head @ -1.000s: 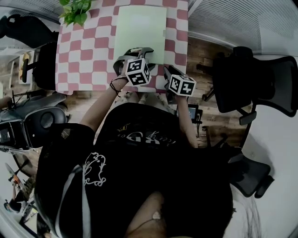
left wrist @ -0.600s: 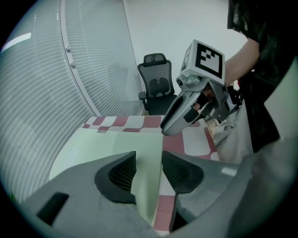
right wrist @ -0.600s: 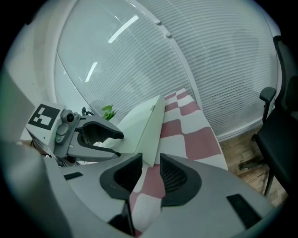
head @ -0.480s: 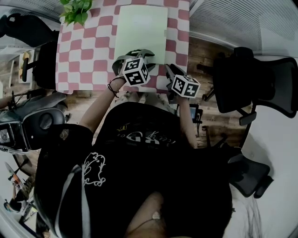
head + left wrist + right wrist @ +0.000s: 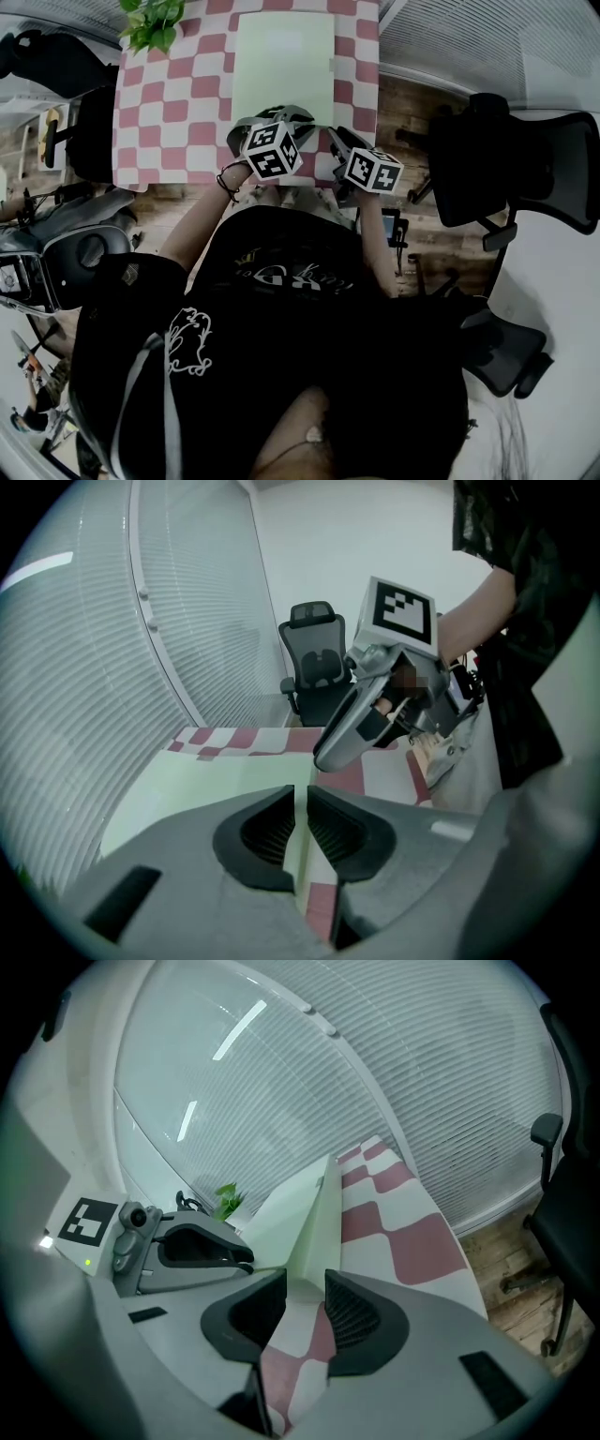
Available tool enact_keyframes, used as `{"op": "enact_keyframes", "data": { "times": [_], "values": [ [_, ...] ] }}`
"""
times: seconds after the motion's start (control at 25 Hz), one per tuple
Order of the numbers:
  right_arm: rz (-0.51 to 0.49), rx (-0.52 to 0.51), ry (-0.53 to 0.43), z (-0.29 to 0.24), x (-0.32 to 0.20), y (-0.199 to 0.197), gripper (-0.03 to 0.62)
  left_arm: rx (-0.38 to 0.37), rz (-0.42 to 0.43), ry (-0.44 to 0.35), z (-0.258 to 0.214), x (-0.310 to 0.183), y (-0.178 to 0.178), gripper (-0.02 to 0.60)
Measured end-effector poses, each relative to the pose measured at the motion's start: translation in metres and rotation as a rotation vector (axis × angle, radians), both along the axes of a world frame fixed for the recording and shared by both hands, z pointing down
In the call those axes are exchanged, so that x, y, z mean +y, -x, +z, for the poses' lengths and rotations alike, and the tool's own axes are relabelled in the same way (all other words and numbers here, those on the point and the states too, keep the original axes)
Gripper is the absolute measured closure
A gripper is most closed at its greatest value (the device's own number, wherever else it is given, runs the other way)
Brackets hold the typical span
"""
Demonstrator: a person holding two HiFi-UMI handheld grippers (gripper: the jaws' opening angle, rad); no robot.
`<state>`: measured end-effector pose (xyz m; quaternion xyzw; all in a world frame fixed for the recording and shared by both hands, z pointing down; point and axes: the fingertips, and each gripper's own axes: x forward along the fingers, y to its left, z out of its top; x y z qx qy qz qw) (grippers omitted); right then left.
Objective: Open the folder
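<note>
cover lift begun: left gripper (image 5: 300,799), jaws just closed almost together, holds nothing; right gripper (image 5: 306,1283), jaws apart, meets the folder (image 5: 286,1206) at its raised corner mid-frame; next, lift higher.

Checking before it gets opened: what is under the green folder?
Only the checkered tablecloth shows, spreading out around the green folder. Anything lying directly beneath the folder is covered.

The red-and-white checked tabletop (image 5: 159,112) has a green plant (image 5: 150,21) at its far left corner and a black office chair (image 5: 506,159) to its right.
</note>
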<state>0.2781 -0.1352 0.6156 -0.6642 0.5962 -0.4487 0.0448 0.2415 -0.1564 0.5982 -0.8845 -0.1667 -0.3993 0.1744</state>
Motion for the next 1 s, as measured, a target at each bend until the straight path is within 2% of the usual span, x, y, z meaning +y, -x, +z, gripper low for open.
{"op": "enact_keyframes", "data": {
  "times": [0.36,0.52,0.64,0.72,0.76,0.96,1.0],
  "values": [
    [-0.02,0.019,0.011,0.003,-0.009,-0.003,0.502,0.003,-0.025,0.031,-0.002,-0.001,0.0,0.532],
    [-0.039,0.03,-0.015,-0.001,-0.012,0.0,0.499,0.021,-0.005,-0.044,-0.001,-0.001,-0.003,0.523],
    [-0.049,0.031,-0.021,-0.002,-0.013,0.0,0.499,0.031,-0.01,-0.065,-0.002,-0.002,-0.009,0.473],
    [-0.053,0.034,-0.016,0.0,-0.013,0.0,0.499,0.015,-0.009,-0.051,0.0,-0.001,-0.012,0.381],
    [-0.055,0.034,-0.016,-0.001,-0.012,0.0,0.499,0.004,-0.006,-0.053,0.001,-0.001,-0.013,0.368],
    [-0.068,0.034,-0.024,-0.002,-0.013,-0.001,0.497,-0.02,-0.015,-0.089,0.008,-0.009,-0.02,0.374],
    [-0.071,0.035,-0.025,-0.002,-0.014,-0.001,0.497,-0.023,-0.019,-0.082,0.009,-0.01,-0.021,0.397]
  ]
}}
